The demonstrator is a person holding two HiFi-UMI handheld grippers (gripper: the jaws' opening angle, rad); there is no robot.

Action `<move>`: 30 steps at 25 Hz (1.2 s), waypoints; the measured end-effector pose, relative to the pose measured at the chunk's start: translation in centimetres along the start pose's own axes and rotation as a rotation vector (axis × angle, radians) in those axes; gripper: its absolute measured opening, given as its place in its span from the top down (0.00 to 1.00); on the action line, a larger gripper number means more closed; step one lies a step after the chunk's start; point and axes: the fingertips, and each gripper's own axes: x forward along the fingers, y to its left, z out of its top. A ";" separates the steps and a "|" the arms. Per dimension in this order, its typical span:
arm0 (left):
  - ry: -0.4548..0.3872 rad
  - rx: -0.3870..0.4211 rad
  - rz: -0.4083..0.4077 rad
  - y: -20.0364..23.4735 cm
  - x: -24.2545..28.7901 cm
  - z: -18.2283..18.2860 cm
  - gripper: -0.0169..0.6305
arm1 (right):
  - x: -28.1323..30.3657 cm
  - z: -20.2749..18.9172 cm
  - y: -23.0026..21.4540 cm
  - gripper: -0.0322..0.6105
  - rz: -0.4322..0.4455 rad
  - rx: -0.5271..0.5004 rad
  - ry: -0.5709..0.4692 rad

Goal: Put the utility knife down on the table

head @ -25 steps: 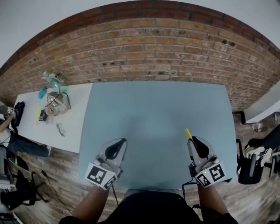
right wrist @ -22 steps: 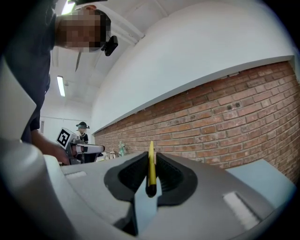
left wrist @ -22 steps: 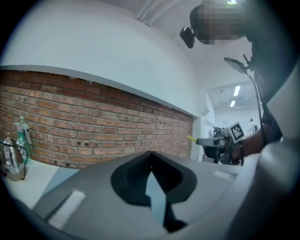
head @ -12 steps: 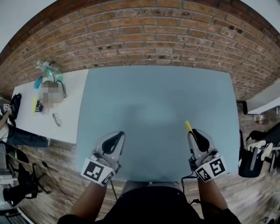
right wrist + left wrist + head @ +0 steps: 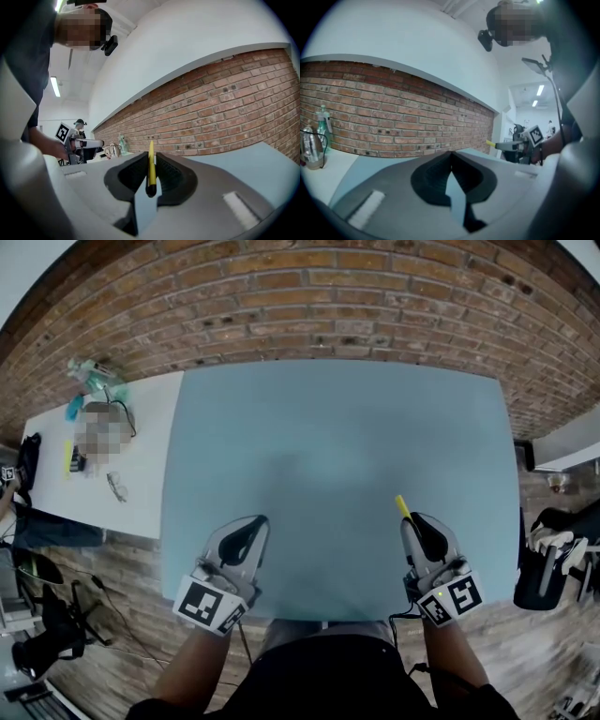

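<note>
The utility knife [image 5: 403, 506] is a thin yellow stick held in my right gripper [image 5: 416, 525], its yellow end poking forward over the pale blue table [image 5: 328, 446]. In the right gripper view the knife [image 5: 151, 161] stands edge-on between the jaws, which press on it from both sides; my right gripper [image 5: 151, 157] points nearly level above the table. My left gripper [image 5: 251, 525] is over the table's near left part, shut with nothing between its jaws. The left gripper [image 5: 450, 154] shows its tips touching in its own view.
A white side table [image 5: 103, 470] stands left of the blue one, with bottles [image 5: 89, 371], a kettle-like object and small items on it. A brick wall [image 5: 309, 306] runs behind both tables. A black chair [image 5: 548, 563] stands at the right on the wooden floor.
Both grippers have sunk towards the table, the right one more, with the knife still in it. The head view has tilted so the table fills more of the picture.
</note>
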 end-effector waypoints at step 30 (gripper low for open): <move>0.102 -0.051 -0.022 -0.2 2.4 -4.1 0.99 | 2.6 -5.9 -1.3 0.86 0.032 0.093 0.104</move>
